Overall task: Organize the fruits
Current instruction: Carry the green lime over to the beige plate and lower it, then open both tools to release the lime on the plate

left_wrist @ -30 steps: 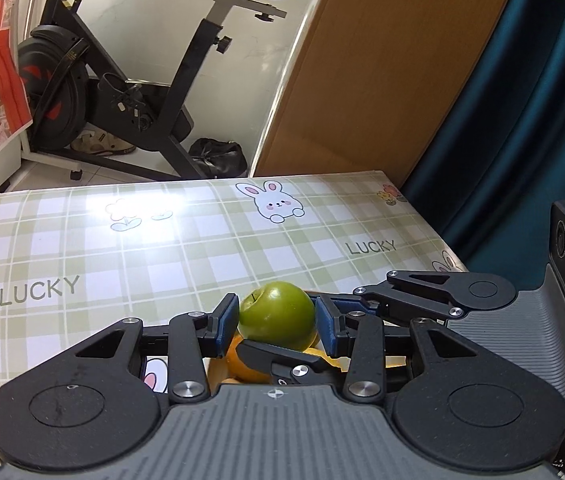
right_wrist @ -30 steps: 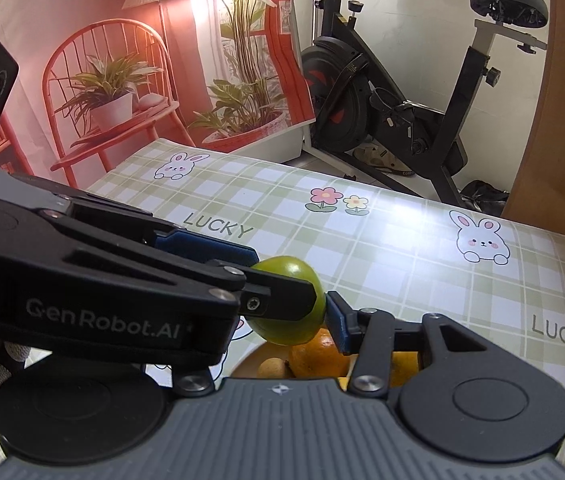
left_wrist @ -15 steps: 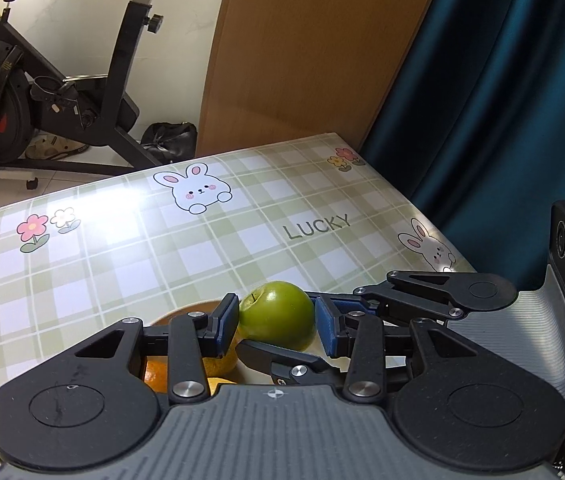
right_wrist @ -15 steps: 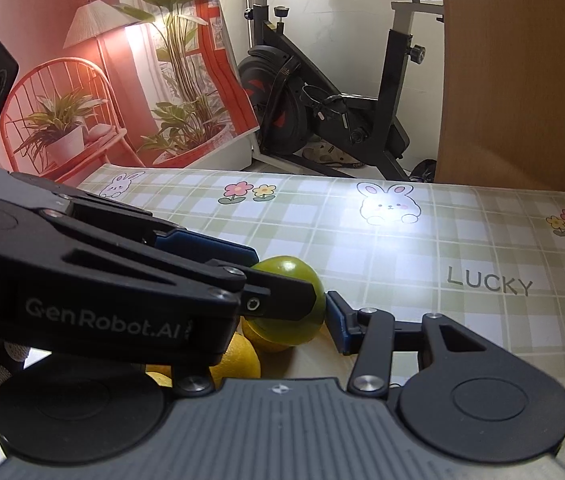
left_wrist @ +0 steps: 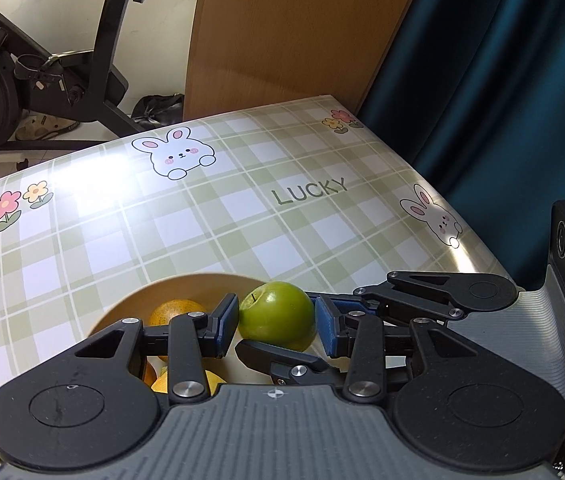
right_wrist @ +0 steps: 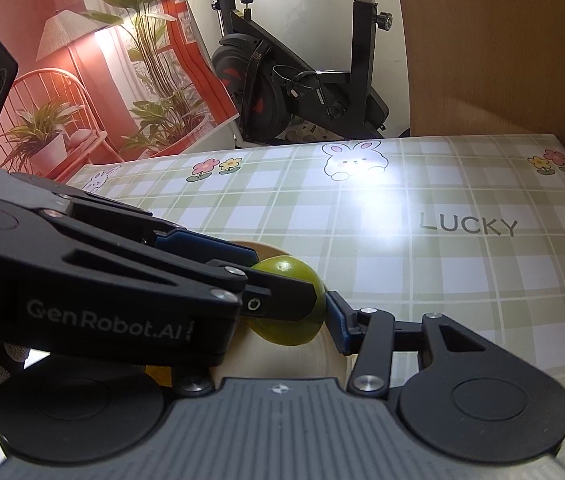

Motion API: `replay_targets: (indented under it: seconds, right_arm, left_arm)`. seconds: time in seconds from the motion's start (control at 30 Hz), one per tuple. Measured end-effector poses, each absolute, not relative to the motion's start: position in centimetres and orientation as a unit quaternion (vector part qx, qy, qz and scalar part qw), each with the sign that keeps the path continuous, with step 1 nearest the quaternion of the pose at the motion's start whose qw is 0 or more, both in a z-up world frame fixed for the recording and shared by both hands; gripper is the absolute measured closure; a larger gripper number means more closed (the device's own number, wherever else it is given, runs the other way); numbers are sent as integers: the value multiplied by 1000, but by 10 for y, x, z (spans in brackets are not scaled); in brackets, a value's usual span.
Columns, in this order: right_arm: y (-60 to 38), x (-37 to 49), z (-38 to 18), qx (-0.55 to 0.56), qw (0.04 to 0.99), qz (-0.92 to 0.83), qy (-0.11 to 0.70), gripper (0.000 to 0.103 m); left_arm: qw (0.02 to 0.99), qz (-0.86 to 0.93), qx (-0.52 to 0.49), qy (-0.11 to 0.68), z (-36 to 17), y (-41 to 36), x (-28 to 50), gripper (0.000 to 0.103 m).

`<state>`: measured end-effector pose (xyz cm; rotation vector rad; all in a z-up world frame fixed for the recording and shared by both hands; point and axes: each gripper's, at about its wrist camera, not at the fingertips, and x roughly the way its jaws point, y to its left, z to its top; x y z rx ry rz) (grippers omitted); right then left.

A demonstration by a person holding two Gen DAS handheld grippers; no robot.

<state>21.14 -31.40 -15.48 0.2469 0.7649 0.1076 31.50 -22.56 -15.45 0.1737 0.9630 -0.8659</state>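
Note:
A green apple point(left_wrist: 277, 315) sits between the blue pads of both grippers, above a tan bowl point(left_wrist: 198, 285). My left gripper point(left_wrist: 277, 320) is closed on the apple from its sides. My right gripper point(right_wrist: 290, 306) also grips the apple point(right_wrist: 294, 276); its right pad point(right_wrist: 336, 322) touches the fruit, and its left finger is hidden behind the left gripper's black arm. The bowl holds oranges point(left_wrist: 170, 312) and a yellow fruit point(left_wrist: 186, 380). The bowl point(right_wrist: 282, 360) shows under the apple in the right wrist view.
The table has a green checked cloth point(left_wrist: 242, 208) with rabbits and the word LUCKY. Its right edge point(left_wrist: 482, 248) runs by a dark teal curtain point(left_wrist: 502, 80). A wooden panel point(left_wrist: 294, 32) and an exercise bike point(left_wrist: 42, 76) stand beyond the far edge.
Both grippers have swung right across the table with the apple held between them. The bowl with oranges now lies below and left of the apple.

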Motion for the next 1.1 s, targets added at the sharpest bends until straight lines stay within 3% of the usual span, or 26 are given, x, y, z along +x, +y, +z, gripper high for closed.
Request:
replay_targets:
  seconds: [1.1]
  right_arm:
    - [-297, 232, -162, 98, 912, 45, 397, 53]
  left_arm:
    - [807, -377, 71, 449, -161, -216, 318, 58]
